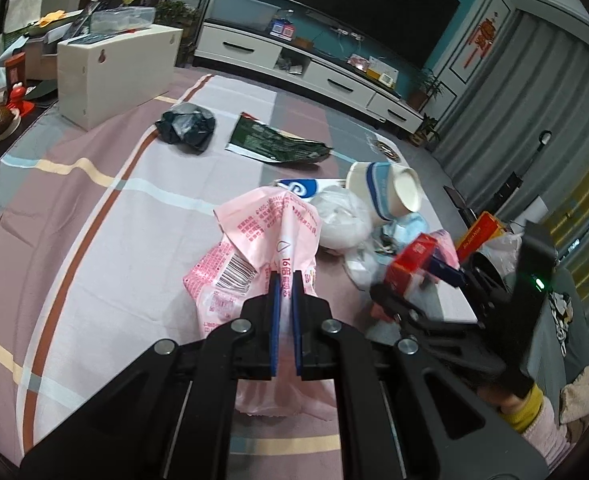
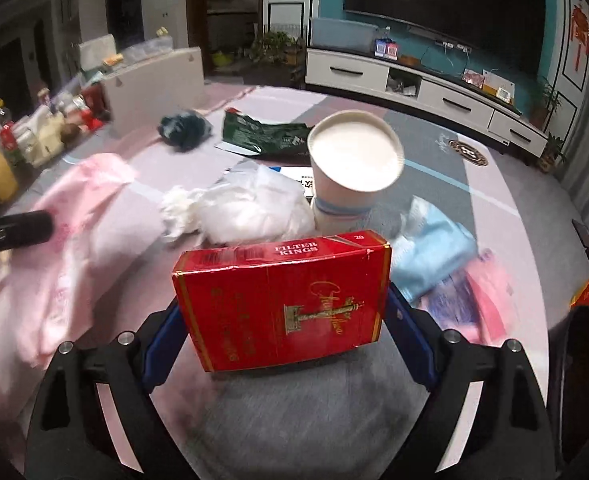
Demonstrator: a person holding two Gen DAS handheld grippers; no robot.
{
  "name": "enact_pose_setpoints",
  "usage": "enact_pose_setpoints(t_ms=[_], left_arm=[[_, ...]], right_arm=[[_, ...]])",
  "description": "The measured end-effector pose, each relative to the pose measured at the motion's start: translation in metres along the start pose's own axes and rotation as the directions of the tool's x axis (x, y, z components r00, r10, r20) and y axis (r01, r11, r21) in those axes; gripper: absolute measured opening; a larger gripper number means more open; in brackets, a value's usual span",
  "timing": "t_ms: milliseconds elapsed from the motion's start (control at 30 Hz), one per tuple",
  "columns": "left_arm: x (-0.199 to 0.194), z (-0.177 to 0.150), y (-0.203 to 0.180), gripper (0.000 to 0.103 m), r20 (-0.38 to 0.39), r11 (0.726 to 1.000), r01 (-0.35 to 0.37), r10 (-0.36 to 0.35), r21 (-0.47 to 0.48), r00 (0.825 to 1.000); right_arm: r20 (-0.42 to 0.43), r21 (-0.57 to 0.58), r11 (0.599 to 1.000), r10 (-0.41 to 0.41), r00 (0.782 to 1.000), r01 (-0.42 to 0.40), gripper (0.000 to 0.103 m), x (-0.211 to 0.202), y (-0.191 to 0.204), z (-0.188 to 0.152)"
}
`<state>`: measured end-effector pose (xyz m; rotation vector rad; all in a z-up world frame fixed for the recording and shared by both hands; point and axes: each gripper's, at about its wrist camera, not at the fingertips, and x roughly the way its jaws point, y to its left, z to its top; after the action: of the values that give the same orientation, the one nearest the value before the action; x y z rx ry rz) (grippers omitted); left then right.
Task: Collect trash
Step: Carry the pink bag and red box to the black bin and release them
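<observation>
Spread across the scene: a bench under a striped pink, grey and white cloth (image 1: 106, 208), with a tall white rectangular box (image 1: 114, 76) near its far left corner. Heaped toward the right edge, the trash pile.

Largest in the pile, a crumpled pink plastic wrapper with red print and a barcode (image 1: 262, 240), lifted at its middle fold and pinched between the pressed-together jaws of the left gripper (image 1: 286, 280). Beyond it, lying flat toward the far edge, a torn dark green foil packet (image 1: 274, 142), and left of that, a crumpled black plastic bag (image 1: 186, 122), the two apart from each other and from the pile.

Just right of the pink wrapper, touching it, a wad of white plastic film (image 2: 250, 208). Leaning over that wad, a white paper cup with blue bands (image 2: 352, 164), tilted with its base toward the right wrist camera. To the right of the cup, a crumpled pale blue face mask (image 2: 430, 256).

Nearest the right wrist camera, a red cardboard cigarette box marked "FILTER KINGS" (image 2: 282, 304), gripped by its two short ends between the blue-padded jaws of the right gripper (image 2: 284, 320), raised off the cloth near the right edge.
</observation>
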<state>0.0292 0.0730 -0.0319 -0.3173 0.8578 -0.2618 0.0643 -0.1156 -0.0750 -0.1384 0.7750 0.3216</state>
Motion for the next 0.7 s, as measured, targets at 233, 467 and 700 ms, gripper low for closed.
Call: enact_pose_setpoints(t_ms=[233,467,700], left_arm=[[-0.007,-0.006,-0.034,0.006,-0.010,0.996,0.042,-0.041,0.073,0.999],[-0.011,-0.012,-0.079,0.007,-0.027,0.981,0.100,-0.097,0.168,0.995],[-0.013,-0.014,-0.130,0.007,-0.043,0.949,0.161,-0.155,0.271,0.987]], right_arm=[[0.058,0.072,0.997,-0.002,0.998,-0.002,0.090,-0.056,-0.009,-0.025],[0.088,0.133,0.990,-0.052,0.995,0.040,0.090,-0.096,-0.031,-0.044],[0.142,0.218,0.972,-0.115,0.983,0.083,0.090,-0.132,-0.065,-0.058]])
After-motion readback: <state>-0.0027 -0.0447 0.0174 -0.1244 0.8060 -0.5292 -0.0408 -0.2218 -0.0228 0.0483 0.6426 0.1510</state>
